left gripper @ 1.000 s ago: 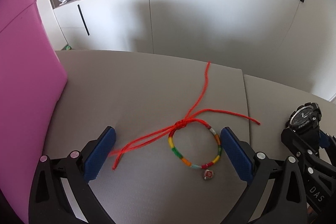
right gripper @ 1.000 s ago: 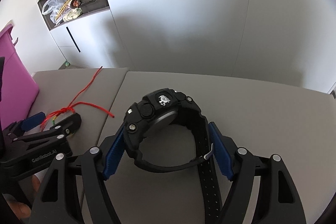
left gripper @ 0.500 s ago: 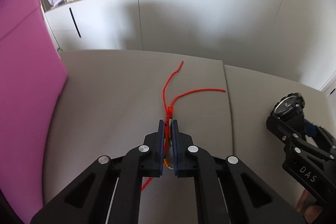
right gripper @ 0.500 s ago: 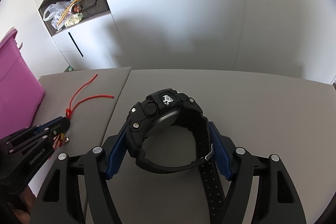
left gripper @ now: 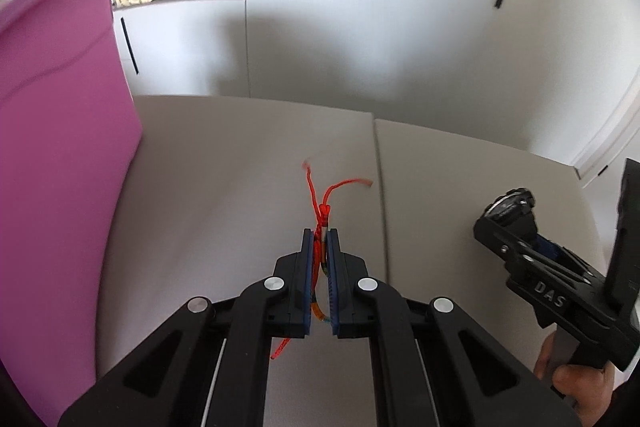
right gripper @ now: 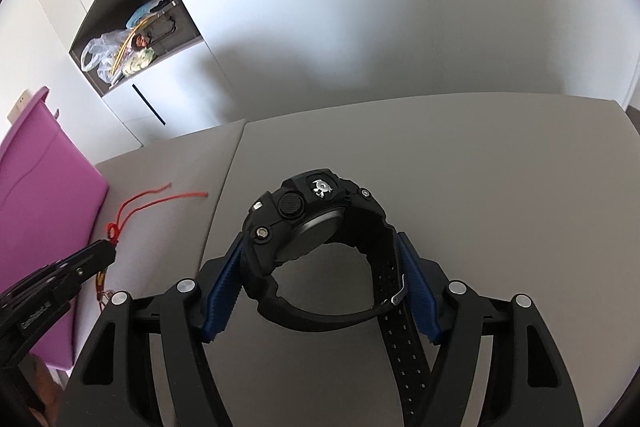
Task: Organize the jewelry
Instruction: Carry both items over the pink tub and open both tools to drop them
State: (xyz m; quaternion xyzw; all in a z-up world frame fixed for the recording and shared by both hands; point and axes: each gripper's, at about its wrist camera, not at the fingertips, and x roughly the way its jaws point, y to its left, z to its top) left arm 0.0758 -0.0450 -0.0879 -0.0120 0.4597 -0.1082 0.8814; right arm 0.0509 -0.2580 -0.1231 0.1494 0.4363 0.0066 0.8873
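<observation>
Since a second ago: left gripper [left gripper: 321,247] gone from spread wide around the string bracelet [left gripper: 321,227] to clamped on it, bracelet now raised off the desk [left gripper: 224,163]; right gripper [right gripper: 320,259] unchanged on the black watch [right gripper: 312,223].

Far left: purple bin [left gripper: 60,147], tall wall, rim up high, standing on the desk edge. Probably the drop target, not confirmed.

Left fingers [left gripper: 307,267]: clenched on the woven band just below the knot. Red tails stick out ahead past the tips, one loose end hangs under the fingers. Charm barely visible in the right view, dangling below.

Desk seam just right of the bracelet tails.

Right: watch upright, case at the left pad, strap and buckle at the right pad, fingers grasping it across the loop. Strap tail trailing down toward the camera.

Doing the carry well:
- Keep left grip firm, thin cord could slip through flat pads.
- Lift enough for tails and charm to clear the bin rim before crossing over.
- Move slow, avoid swinging the loose ends.
- Keep grippers apart, red tails could snag on the watch or right fingers.
- Release only once well inside the bin wall.
</observation>
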